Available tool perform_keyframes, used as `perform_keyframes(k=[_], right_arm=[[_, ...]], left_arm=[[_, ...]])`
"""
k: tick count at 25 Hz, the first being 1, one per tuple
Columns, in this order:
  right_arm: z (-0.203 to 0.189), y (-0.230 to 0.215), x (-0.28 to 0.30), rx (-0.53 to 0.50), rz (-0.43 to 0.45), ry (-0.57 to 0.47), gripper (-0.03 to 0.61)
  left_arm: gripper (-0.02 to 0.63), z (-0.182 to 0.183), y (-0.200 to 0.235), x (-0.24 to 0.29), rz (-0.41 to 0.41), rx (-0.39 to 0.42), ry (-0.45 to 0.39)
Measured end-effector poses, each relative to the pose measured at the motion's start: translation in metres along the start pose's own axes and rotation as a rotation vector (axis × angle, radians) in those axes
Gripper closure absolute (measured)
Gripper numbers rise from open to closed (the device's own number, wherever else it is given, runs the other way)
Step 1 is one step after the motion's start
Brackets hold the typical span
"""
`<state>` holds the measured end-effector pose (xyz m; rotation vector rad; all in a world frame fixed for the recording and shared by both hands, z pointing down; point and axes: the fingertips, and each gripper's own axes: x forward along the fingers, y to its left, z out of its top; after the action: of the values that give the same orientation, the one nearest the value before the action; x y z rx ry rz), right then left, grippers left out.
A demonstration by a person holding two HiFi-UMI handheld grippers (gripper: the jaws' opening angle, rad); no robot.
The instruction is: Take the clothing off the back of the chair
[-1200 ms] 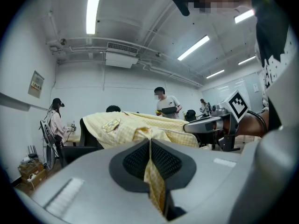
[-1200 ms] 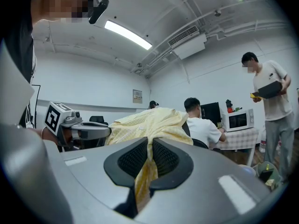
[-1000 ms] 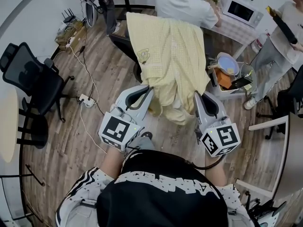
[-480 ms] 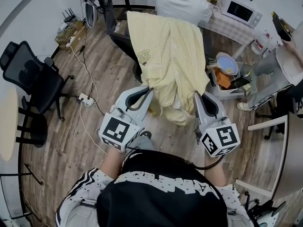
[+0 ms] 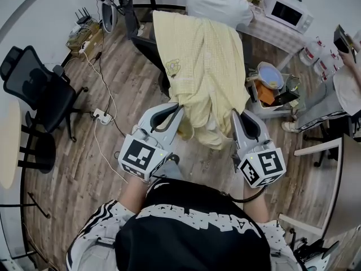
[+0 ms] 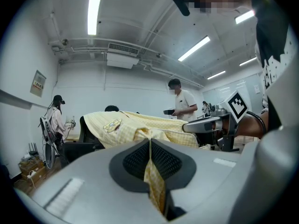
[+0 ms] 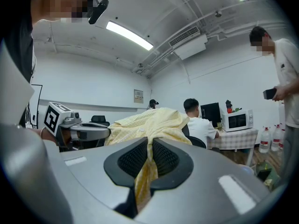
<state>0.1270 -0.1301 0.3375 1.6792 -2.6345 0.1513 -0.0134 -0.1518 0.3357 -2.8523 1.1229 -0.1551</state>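
Nothing is shifting: left tool (image 5: 177,107) and right tool (image 5: 234,114) are holding still, each pinching the yellow shirt (image 5: 203,55) hem, so it is still hanging on the chair (image 5: 146,48), pull pending.

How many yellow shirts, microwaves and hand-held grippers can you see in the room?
yellow shirt: 1
microwave: 1
hand-held grippers: 2, the left hand-held gripper and the right hand-held gripper
Total: 4
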Motion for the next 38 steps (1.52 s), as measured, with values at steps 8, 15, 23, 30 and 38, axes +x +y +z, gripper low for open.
perform_keyframes(k=[8, 15, 23, 30, 38], right_arm=[[-0.001, -0.001, -0.008, 0.000, 0.010, 0.004, 0.534], [-0.004, 0.003, -0.016, 0.008, 0.027, 0.000, 0.534], [-0.009, 0.005, -0.028, 0.003, 0.039, 0.010, 0.534], [-0.011, 0.006, -0.041, 0.006, 0.041, 0.000, 0.534], [-0.012, 0.012, -0.051, -0.003, 0.051, 0.010, 0.534]], left_arm=[[0.604, 0.000, -0.009, -0.002, 0.005, -0.013, 0.000], [0.604, -0.002, -0.017, -0.009, 0.017, -0.019, -0.001], [0.604, -0.006, -0.031, -0.014, 0.022, -0.020, 0.003], [0.604, -0.006, -0.042, -0.022, 0.027, -0.012, 0.011], [0.604, -0.006, -0.052, -0.030, 0.026, 0.003, 0.017]])
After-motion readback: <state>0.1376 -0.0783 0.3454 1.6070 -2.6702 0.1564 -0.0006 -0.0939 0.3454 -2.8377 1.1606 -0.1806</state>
